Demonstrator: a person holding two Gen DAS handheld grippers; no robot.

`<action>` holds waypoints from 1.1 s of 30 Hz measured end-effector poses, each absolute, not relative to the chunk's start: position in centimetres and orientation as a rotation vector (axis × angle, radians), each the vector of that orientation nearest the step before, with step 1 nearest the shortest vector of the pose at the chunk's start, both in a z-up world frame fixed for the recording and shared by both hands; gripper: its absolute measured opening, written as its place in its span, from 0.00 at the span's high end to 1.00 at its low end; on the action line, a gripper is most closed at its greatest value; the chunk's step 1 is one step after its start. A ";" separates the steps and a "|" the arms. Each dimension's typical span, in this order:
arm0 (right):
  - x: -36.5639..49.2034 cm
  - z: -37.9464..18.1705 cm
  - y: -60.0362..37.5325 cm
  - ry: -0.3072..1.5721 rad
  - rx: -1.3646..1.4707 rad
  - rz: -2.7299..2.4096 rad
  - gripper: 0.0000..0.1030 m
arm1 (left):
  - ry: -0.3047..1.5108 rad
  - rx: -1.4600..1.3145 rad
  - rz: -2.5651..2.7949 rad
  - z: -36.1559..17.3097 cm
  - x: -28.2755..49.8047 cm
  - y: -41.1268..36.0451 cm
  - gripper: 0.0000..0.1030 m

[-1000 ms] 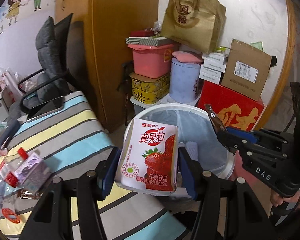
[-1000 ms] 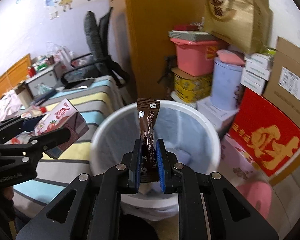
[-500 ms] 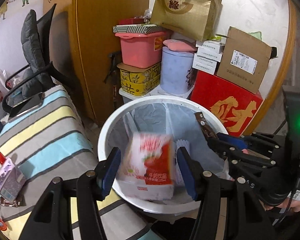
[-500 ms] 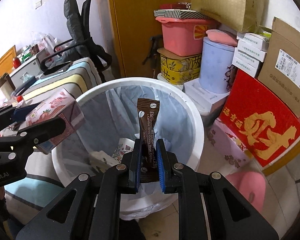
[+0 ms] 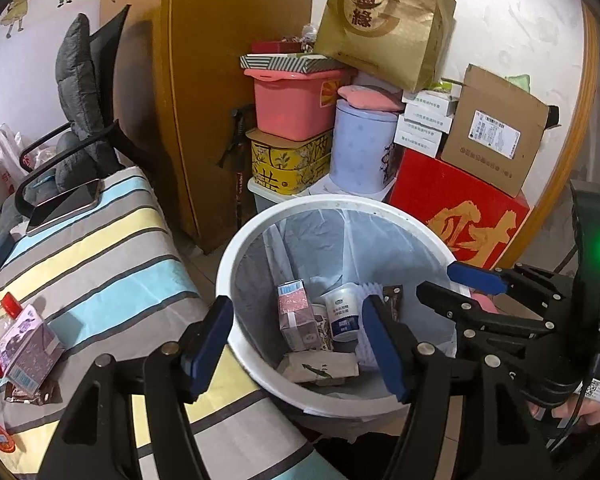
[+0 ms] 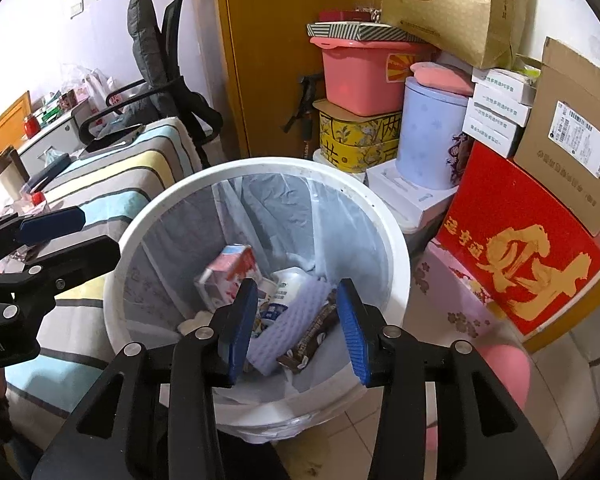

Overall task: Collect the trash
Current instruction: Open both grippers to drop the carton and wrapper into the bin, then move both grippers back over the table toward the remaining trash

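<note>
**Both drops done, more trash on the table**

Dropped, both of them: strawberry milk carton [image 5: 296, 316] and coffee sachet [image 6: 314, 330] now lie inside the white bin [image 5: 236, 256]; your left gripper [image 5: 296, 344] and right gripper [image 6: 296, 322] hang wide and empty above it; next up, the purple carton [image 5: 28, 346] lies tilted on the striped table [image 5: 100, 264], off to your left, nearer your left hand.

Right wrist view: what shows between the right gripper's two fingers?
The coffee sachet and purple sponge, lying in the bin below the open right gripper.
</note>
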State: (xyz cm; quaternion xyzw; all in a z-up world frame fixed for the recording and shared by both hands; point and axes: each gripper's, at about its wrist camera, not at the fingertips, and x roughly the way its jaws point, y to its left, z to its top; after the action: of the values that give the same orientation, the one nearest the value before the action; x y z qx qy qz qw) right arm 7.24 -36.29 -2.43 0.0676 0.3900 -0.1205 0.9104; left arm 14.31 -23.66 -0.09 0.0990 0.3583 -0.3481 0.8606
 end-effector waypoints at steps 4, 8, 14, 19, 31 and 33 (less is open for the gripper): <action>7.1 -2.2 -35.9 0.792 0.147 -0.246 0.58 | 0.731 0.198 -0.713 0.5 14.0 -22.6 0.33; 6.9 -1.7 -35.2 0.774 0.146 -0.239 0.58 | 0.702 0.191 -0.689 1.1 13.4 -21.3 0.32; 6.6 -0.9 -34.0 0.749 0.138 -0.224 0.58 | 0.672 0.161 -0.664 2.1 12.7 -19.2 0.30; 6.7 -0.2 -32.4 0.726 0.124 -0.194 0.51 | 0.658 0.157 -0.610 2.6 12.3 -17.1 0.30; 7.6 0.9 -28.4 0.683 0.097 -0.118 0.40 | 0.636 0.109 -0.477 3.1 12.0 -10.8 0.28; 7.8 1.0 -27.8 0.680 0.096 -0.106 0.39 | 0.632 0.103 -0.450 3.2 12.0 -9.6 0.28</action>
State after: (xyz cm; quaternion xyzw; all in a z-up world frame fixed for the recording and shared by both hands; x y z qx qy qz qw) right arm 7.76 -27.83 0.97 0.0471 0.3331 -0.0519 0.9403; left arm 11.98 -9.58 3.18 0.0502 0.3080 -0.2194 0.9244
